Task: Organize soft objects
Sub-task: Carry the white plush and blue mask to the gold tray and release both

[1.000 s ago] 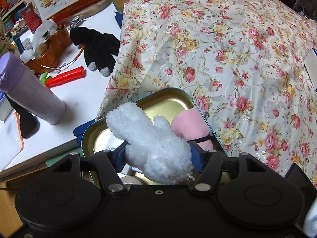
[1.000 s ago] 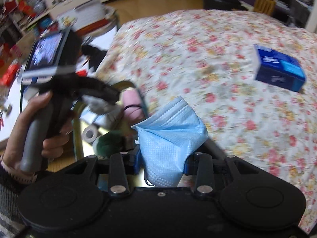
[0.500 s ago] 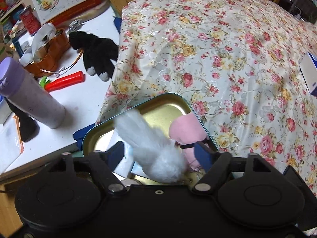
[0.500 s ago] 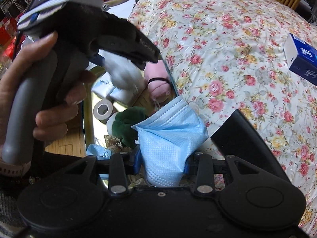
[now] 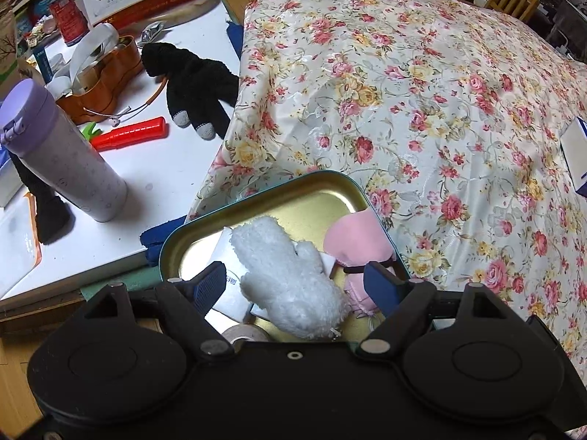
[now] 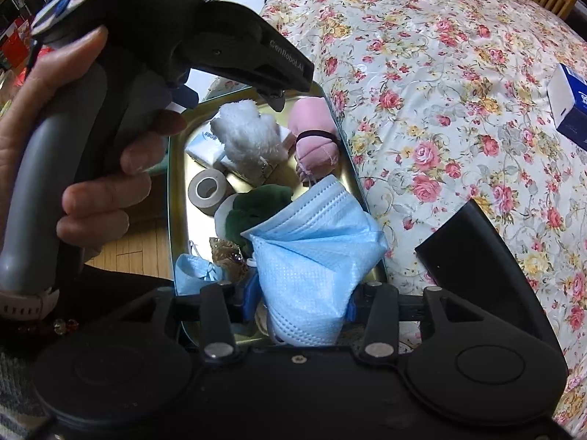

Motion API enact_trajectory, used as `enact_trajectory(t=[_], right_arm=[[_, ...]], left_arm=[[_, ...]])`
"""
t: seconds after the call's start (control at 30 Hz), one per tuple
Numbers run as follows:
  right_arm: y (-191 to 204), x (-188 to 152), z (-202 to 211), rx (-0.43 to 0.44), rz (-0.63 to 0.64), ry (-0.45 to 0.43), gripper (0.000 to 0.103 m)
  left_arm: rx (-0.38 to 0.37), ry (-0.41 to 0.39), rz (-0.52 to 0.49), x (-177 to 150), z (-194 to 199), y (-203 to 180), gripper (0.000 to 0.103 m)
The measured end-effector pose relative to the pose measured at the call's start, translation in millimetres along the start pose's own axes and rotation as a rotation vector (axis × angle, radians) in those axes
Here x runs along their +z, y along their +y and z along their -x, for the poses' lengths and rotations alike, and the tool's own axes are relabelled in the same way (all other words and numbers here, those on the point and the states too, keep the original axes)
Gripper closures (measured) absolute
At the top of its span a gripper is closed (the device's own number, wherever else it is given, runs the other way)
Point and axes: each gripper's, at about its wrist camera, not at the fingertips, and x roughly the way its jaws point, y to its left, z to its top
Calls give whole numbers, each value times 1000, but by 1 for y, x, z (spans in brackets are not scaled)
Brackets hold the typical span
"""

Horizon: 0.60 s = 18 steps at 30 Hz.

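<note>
A teal tin tray [image 5: 256, 198] with a gold inside sits at the edge of the floral cloth. In it lies a white fluffy plush [image 5: 286, 282], between the spread fingers of my open left gripper [image 5: 295, 288] but free of its pads. A pink bundle [image 5: 359, 242] with a black band lies beside it. In the right wrist view, a hand holds the left gripper [image 6: 275, 95] over the tray [image 6: 170, 183]. My right gripper [image 6: 301, 302] hangs low over the tray's near end. Its jaws are opening, and a folded blue face mask [image 6: 312, 256] still stands between the pads, touching both.
The tray also holds tissue packs [image 6: 205, 146], a tape roll [image 6: 207, 190], a green plush [image 6: 256, 209] and another blue mask [image 6: 194, 271]. A black glove [image 5: 198, 77], a purple bottle [image 5: 62, 154] and a red tool [image 5: 128, 134] lie on the white table. A blue box [image 6: 568, 102] sits on the cloth.
The left gripper opened and let the white plush drop into the tray. The right gripper came down over the tray with the mask, and its jaws stand slightly wider.
</note>
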Motion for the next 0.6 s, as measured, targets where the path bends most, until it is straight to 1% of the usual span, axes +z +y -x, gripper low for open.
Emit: enact_trajectory(t=[0.1,0.17,0.23,0.37,0.6], right_arm=[[0,1,-2,-6,-2,5,53],[-1,1,-4,-4,-5,12,47],[-2,0,-4,-6,-7,13,47],[-3,0,-4,-12,-14,13,36],[-6,0,-3,-30,-28,10,36]], left_arm=[[0,0,-10,-1,0,-2,24],[0,-2,-17,-2,1,-3,24],[0,-4,-21,-2,2,-3,24],[-1,-3,-24,-3,1,-3,24],[-1,-1,-23,-3,1,-3,24]])
